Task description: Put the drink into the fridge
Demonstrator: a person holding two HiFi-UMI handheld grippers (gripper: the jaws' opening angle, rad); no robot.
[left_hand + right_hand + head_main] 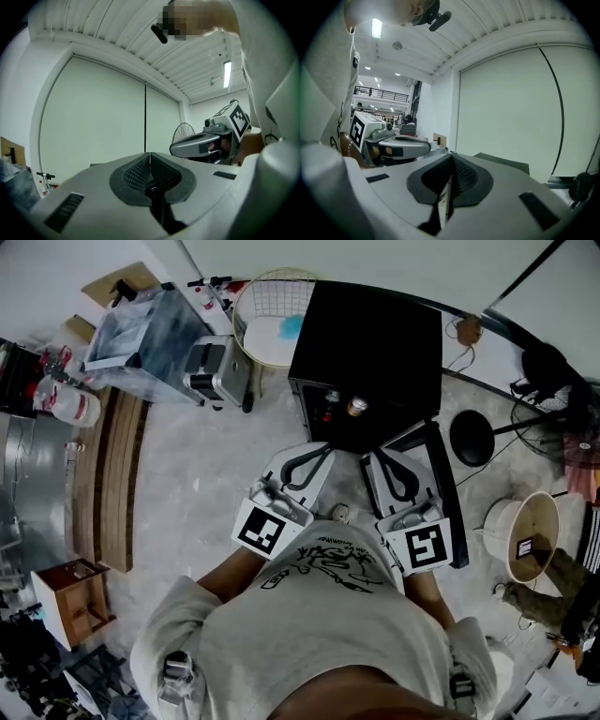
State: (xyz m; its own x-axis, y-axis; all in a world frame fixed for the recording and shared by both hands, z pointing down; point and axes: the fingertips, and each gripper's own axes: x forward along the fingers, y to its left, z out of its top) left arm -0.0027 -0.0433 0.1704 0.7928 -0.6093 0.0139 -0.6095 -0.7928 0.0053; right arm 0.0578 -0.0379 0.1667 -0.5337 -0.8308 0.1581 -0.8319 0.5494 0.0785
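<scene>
Black fridge, grey mottled floor

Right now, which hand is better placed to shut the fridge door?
Right, probably. The right gripper sits just beside the open door, which hangs out on that side of the fridge; the left gripper is across the opening. Both are shut and empty.

Left gripper: held out in front of the torso, pointing forward and away from the body, jaws closed pad to pad, nothing between them. Right gripper: held parallel, near the left gripper without touching it, jaws likewise closed and empty. Marker cube of each gripper at the rear, nearest the chest. Left forearm and right forearm: bent at the elbow, drawn in close to the body.
</scene>
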